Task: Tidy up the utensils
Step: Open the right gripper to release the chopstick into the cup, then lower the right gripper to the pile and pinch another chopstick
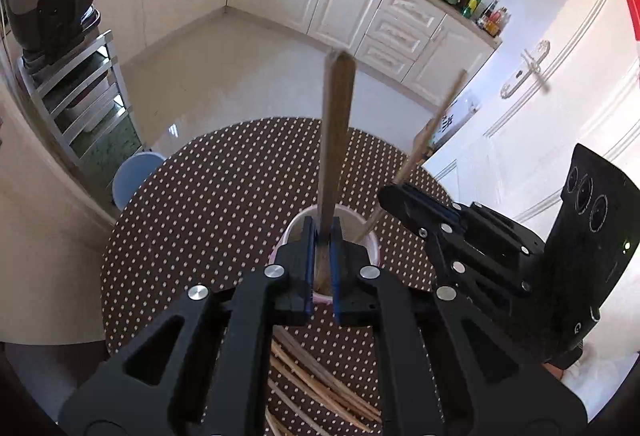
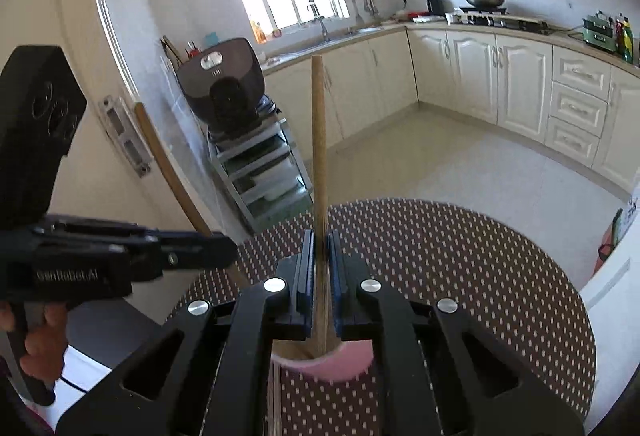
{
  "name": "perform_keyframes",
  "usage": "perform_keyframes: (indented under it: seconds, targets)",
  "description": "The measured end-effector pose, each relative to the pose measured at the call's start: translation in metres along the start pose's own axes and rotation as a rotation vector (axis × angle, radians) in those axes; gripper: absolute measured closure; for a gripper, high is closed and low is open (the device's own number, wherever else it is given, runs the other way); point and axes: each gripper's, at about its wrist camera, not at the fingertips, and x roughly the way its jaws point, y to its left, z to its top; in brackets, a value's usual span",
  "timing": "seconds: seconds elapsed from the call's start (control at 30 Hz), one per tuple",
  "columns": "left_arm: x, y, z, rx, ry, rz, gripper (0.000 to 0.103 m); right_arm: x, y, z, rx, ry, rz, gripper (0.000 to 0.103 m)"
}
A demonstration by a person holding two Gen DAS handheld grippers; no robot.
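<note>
Left gripper (image 1: 323,236): clamped on a dark wooden chopstick (image 1: 336,139), upright over the pink cup (image 1: 372,244).
Right gripper (image 2: 319,256): closed around a pale chopstick (image 2: 319,139), its lower end in the cup.
Cup: on the polka-dot bench (image 1: 208,203).
Loose chopsticks (image 1: 320,388): lying on the bench nearer the camera.

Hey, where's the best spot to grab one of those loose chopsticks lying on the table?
Grip a loose chopstick mid-shaft, coming straight down from above with fingers across its width. They lie flat and bunched on the table, so the ends are crowded.
</note>
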Motion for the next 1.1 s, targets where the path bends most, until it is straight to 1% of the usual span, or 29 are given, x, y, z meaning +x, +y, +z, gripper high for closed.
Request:
perform_keyframes:
  seconds: [0.13,0.17,0.2,0.23,0.27,0.3,0.4,0.5,0.67,0.73,0.87,0.97,1.1]
  targets:
    - [-0.004,0.000,-0.006,0.003,0.014,0.006,0.094,-0.005,0.002,-0.009,0.033,0.035,-0.008,0.094]
    - [-0.006,-0.001,-0.007,0.006,0.014,0.016,0.090,-0.008,0.003,-0.011,0.042,0.041,-0.016,0.092]
    - [-0.009,-0.001,-0.009,0.009,0.014,0.022,0.084,-0.009,0.004,-0.012,0.054,0.051,-0.022,0.089]
    - [-0.012,0.000,-0.010,0.012,0.010,0.023,0.079,-0.011,0.003,-0.012,0.065,0.054,-0.023,0.080]
    - [-0.017,0.000,-0.012,0.012,0.000,0.027,0.067,-0.015,0.003,-0.013,0.077,0.053,-0.034,0.070]
    - [-0.021,0.001,-0.014,0.012,-0.007,0.028,0.053,-0.019,0.004,-0.014,0.085,0.051,-0.046,0.068]
    - [-0.033,0.003,-0.020,0.011,-0.024,0.025,0.053,-0.031,0.009,-0.015,0.091,0.036,-0.052,0.067]
    - [-0.045,0.008,-0.028,0.001,-0.032,0.005,0.053,-0.045,0.015,-0.019,0.098,0.025,-0.064,0.065]
    - [-0.063,0.025,-0.047,-0.030,-0.036,-0.010,0.051,-0.061,0.025,-0.031,0.110,0.041,-0.084,0.064]
    - [-0.065,0.037,-0.058,-0.053,-0.019,-0.013,0.051,-0.063,0.028,-0.039,0.113,0.061,-0.093,0.064]
    - [-0.055,0.058,-0.084,-0.092,0.037,-0.001,0.051,-0.060,0.036,-0.057,0.120,0.122,-0.108,0.064]
    - [-0.041,0.065,-0.101,-0.108,0.086,-0.004,0.052,-0.051,0.043,-0.072,0.120,0.182,-0.116,0.064]
    - [-0.024,0.068,-0.117,-0.111,0.132,-0.005,0.052,-0.037,0.049,-0.088,0.116,0.254,-0.114,0.064]
